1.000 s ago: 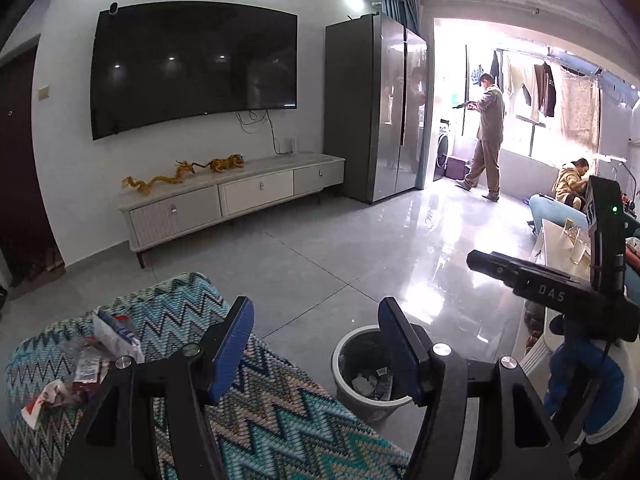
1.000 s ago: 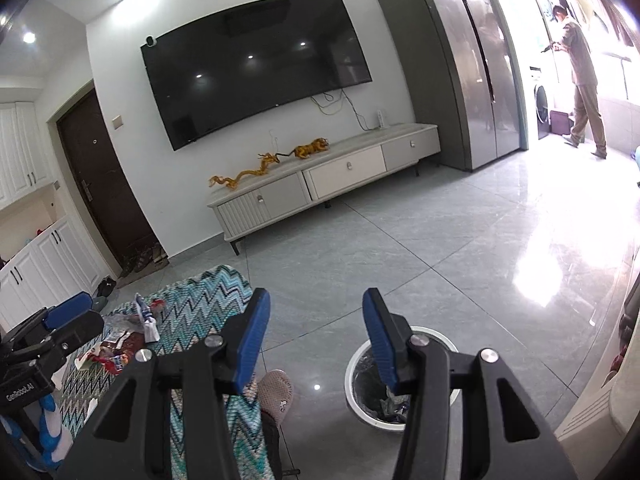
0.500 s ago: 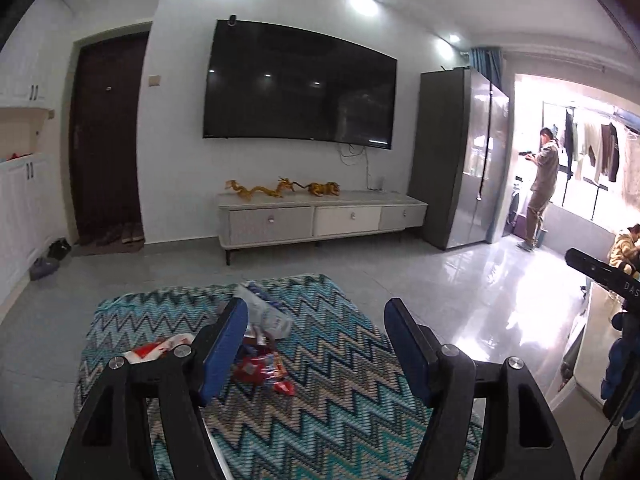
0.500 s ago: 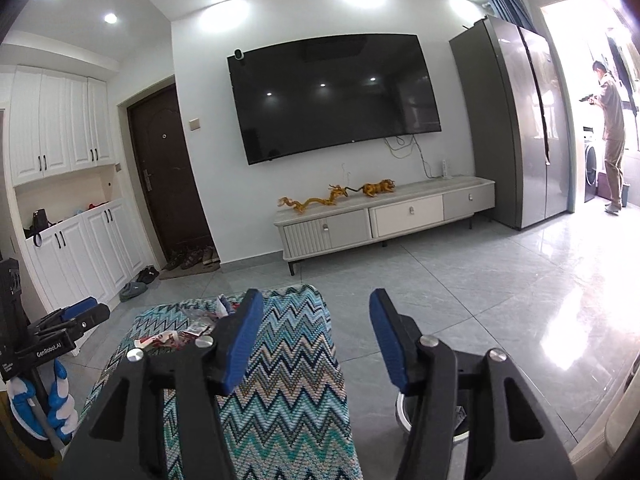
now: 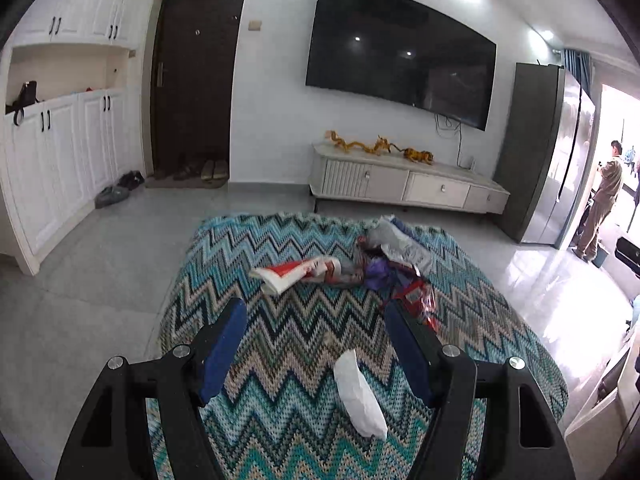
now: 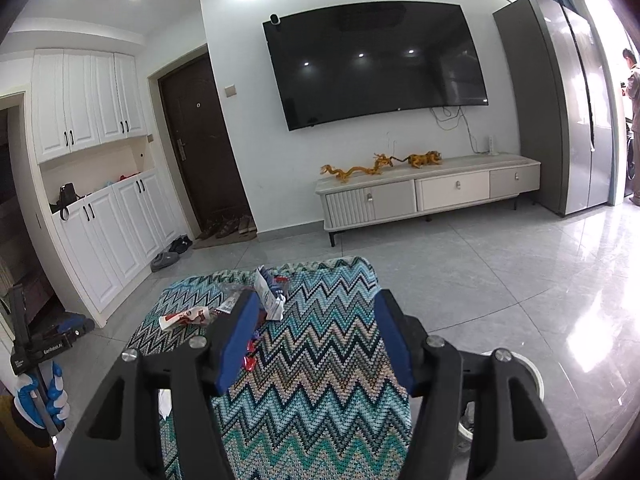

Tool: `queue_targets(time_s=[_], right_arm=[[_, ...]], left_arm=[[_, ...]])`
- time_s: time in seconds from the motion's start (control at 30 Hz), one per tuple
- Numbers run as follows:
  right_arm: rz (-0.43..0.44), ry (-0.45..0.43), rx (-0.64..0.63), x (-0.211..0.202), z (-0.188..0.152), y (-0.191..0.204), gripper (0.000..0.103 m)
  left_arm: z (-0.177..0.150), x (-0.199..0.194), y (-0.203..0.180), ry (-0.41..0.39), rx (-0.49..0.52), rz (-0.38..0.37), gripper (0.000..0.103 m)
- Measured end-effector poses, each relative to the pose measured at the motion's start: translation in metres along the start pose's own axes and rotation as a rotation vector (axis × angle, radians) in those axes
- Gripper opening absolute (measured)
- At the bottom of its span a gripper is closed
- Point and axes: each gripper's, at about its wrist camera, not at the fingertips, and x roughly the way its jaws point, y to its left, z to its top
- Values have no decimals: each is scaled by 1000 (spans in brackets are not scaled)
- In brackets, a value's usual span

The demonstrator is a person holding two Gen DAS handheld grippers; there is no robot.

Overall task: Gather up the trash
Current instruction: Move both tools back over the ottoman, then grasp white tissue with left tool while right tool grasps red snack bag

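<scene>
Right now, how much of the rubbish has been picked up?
Little looks finished. Both the left gripper and right gripper are open and empty. Left: the white crumpled paper, red-and-white wrapper and the heap of plastic packets, all on the zigzag-patterned teal cloth.

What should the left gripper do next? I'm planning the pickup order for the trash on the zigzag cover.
Probably ease the left gripper forward and down onto the white crumpled paper. Its jaws stand open and empty, having just been opening, and that paper lies nearest, just ahead between the fingers, apart from the wrapper pile farther back on the zigzag cover.
</scene>
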Motion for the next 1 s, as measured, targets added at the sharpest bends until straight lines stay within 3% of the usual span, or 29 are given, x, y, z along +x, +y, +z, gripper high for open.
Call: queue_targets(time_s=[0.2,0.47,0.5,0.57,0.6,0.67,0.77,1.0], right_arm=[[78,133,-31,65,-23,23,62],[196,335,-108,152,-55,65,62],[209,354,-119,161,-58,72,63],[239,383,-133,179,-63,86,77],[247,393,-140,188,-65,91,80],[262,414,-157,204,-68,103,81],[281,456,-147,229,-75,113,81],[266,526,-93,275,-93,122,81]], left_arm=[[-51,57,-24,188,29,-80,70],[-83,108,-36,353,92,-79,51],[-84,114,-35,364,91,-83,47],[-86,122,-35,374,105,-76,30],[-86,123,-35,372,111,-74,28],[-85,124,-33,364,114,-87,17],[-84,126,-24,353,71,-111,10],[-87,128,-15,319,26,-158,9]])
